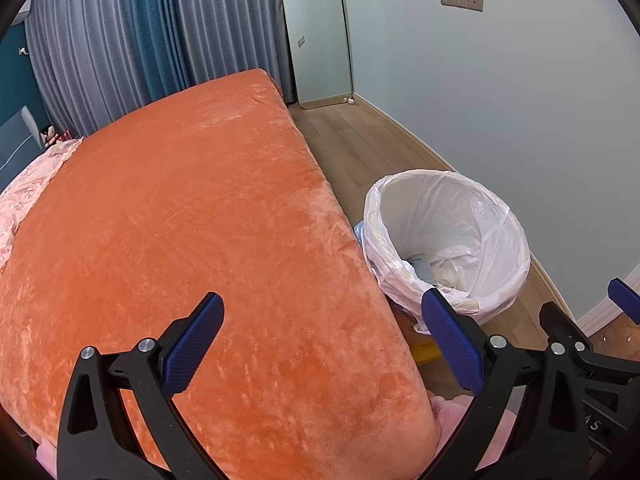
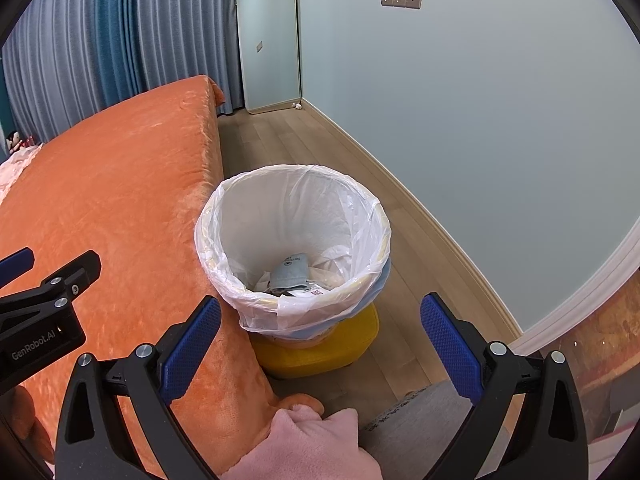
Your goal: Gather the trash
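both jaws wide open and empty; lined bin (image 2: pixel 292 240) sits dead centre ahead of right gripper (image 2: pixel 320 344), at right of frame for left gripper (image 1: pixel 322 344).

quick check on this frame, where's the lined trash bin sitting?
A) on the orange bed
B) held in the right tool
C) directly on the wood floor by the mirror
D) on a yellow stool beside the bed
D: in the right wrist view the trash bin with its white liner stands on a yellow stool next to the orange bed, and both the right tool and left tool are open and hold nothing.
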The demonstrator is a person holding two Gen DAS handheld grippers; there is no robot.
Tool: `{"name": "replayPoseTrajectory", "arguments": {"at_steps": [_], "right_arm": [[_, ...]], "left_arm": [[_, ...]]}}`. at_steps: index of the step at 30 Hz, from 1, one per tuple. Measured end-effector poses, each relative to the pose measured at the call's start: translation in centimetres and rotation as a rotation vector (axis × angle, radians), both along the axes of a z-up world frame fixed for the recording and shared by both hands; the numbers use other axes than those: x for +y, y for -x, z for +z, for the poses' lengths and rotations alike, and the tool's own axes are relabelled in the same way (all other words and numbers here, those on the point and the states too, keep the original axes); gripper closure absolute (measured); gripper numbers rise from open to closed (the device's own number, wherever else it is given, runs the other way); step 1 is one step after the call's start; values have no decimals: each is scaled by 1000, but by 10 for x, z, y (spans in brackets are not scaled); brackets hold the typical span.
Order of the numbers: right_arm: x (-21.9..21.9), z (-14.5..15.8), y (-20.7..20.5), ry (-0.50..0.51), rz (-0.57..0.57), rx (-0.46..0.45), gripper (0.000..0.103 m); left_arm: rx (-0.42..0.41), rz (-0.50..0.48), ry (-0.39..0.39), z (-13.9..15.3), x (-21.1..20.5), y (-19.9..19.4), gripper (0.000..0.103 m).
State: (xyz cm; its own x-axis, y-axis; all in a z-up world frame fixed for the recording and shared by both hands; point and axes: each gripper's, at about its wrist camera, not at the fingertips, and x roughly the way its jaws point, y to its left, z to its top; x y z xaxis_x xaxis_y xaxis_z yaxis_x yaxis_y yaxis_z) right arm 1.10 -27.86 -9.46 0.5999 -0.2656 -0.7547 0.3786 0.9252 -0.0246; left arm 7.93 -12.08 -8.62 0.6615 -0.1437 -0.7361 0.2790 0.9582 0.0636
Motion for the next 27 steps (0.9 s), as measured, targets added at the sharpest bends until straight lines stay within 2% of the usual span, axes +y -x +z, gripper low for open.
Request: {"name": "replayPoseTrajectory", "arguments": {"at_steps": [27], "right_arm": [[-5, 2, 1, -3, -8, -2, 7]], "left_arm": [[3, -20, -10, 1, -5, 2, 9]]}}
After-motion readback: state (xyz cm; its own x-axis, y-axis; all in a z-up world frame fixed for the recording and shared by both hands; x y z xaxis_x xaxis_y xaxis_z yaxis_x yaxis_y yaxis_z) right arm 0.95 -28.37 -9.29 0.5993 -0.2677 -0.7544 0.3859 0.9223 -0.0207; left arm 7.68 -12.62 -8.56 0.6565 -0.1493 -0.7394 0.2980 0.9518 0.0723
